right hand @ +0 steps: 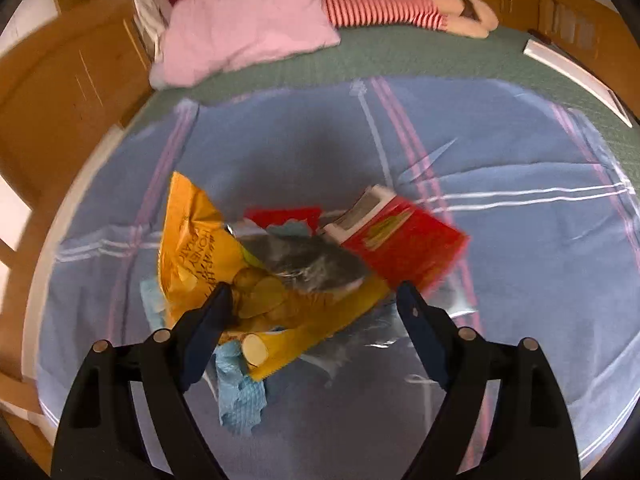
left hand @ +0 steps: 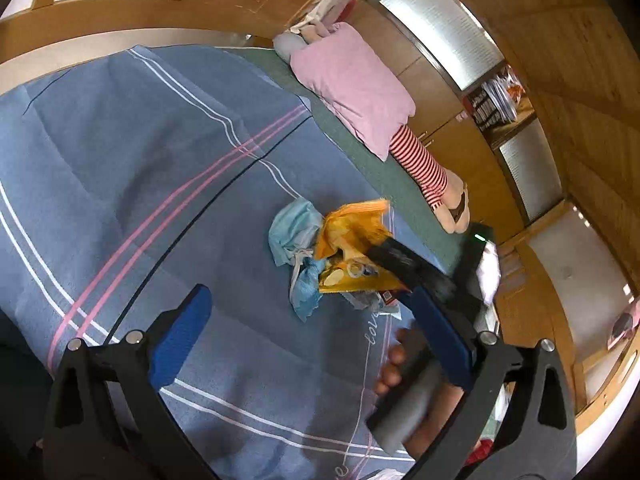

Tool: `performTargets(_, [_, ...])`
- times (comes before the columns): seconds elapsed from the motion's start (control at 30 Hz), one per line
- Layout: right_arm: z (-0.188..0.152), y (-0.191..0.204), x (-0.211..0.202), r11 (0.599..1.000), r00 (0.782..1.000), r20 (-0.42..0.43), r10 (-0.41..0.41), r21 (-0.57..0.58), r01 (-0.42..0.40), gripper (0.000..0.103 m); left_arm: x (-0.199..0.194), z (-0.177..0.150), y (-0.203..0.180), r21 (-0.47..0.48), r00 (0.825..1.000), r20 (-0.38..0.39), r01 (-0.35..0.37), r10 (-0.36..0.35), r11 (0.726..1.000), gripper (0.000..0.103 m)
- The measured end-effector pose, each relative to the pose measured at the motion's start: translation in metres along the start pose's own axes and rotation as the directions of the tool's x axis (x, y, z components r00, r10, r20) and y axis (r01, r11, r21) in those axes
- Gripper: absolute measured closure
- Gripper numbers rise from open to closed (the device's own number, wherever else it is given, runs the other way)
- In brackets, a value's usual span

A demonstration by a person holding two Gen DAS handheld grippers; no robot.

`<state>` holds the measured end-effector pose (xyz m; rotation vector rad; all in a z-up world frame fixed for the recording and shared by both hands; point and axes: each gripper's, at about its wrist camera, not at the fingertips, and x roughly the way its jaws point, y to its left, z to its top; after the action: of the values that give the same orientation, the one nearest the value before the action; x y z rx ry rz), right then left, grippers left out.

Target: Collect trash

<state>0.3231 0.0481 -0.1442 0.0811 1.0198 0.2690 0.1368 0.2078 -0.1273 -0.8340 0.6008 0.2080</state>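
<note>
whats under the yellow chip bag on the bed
Light blue crumpled material, seemingly face masks, pokes out from under the yellow chip bag, with clear plastic at its lower right edge. Anything beneath the bag's middle is covered.

I am working in a bedroom of a home. Under me is a bed (right hand: 440,60) with a green sheet and a blue blanket (left hand: 140,152) with white and pink stripes spread over it. A pink pillow (right hand: 248,20) lies at the far side, with a soft doll in red-and-white stripes (right hand: 384,8) just beside it. Wooden cupboards (left hand: 460,148) with frosted panels line the wall, and one open shelf holds books (left hand: 486,110)
</note>
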Motion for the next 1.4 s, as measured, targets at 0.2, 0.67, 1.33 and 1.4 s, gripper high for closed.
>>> performTargets(0.2, [-0.011, -0.004, -0.001, 0.997, 0.998, -0.004, 0.069, 0.017, -0.069, 0.068, 0.001, -0.002, -0.006, 0.022, 1.000, -0.003, -0.012, 0.012, 1.000, 0.004])
performTargets(0.67, [-0.090, -0.051, -0.066, 0.984, 0.982, -0.113, 0.151, -0.079, -0.160, 0.098, 0.009, -0.007, -0.013, 0.067, 0.997, -0.020, -0.073, 0.075, 0.995, 0.004])
performTargets(1.33, [-0.139, -0.122, -0.121, 0.980, 0.993, 0.026, 0.118, 0.159, -0.120, 0.098, 0.046, -0.040, -0.043, 0.280, 0.959, -0.101, -0.228, 0.265, 0.933, 0.004])
performTargets(1.4, [-0.140, -0.121, -0.119, 0.980, 0.993, 0.017, 0.115, 0.162, -0.117, 0.098, 0.046, -0.041, -0.043, 0.286, 0.958, -0.093, -0.236, 0.272, 0.929, 0.004])
